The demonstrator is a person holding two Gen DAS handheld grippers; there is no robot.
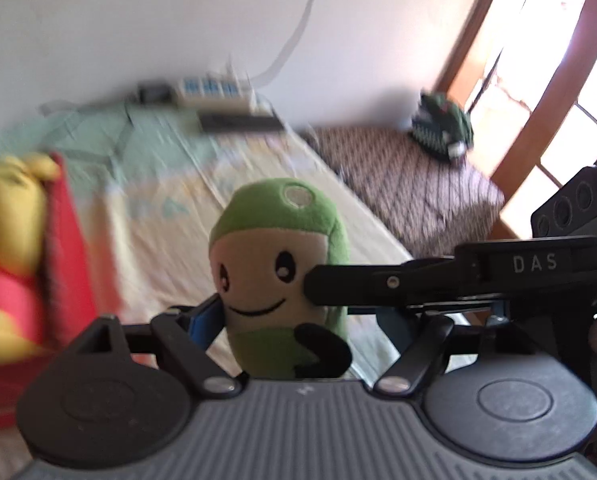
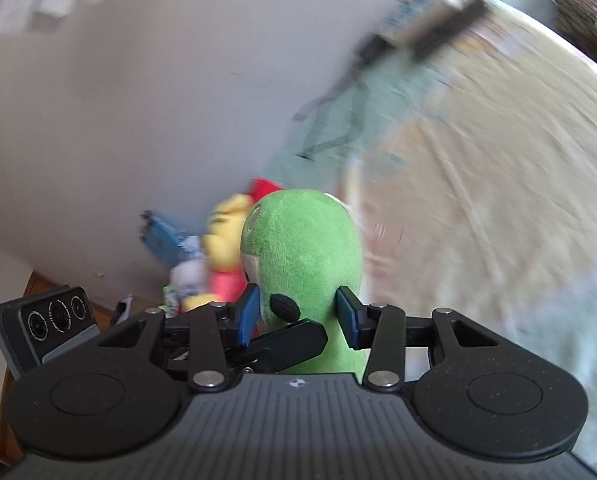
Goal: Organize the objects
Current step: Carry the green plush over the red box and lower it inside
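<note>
One wide bed [image 1: 170,184] in a pale yellow and green sheet fills most of both views, with a brown patterned cover [image 1: 410,176] at its far end by the window. At the left, a yellow plush in a red shirt [image 1: 14,208] sits against a red container [image 1: 70,232]. The green plush toy [image 1: 278,248] is upright in the middle, held up above the sheet. The right gripper [image 2: 298,314] pinches it, its blue pads [image 2: 248,312] pressed into both flanks. The left gripper [image 1: 298,320] stands around the toy from the front: its near pad touches one side, but its other pad is hidden behind the right gripper's finger, so I cannot tell whether it grips. A blurred power strip [image 1: 210,88] lies by the wall.
</note>
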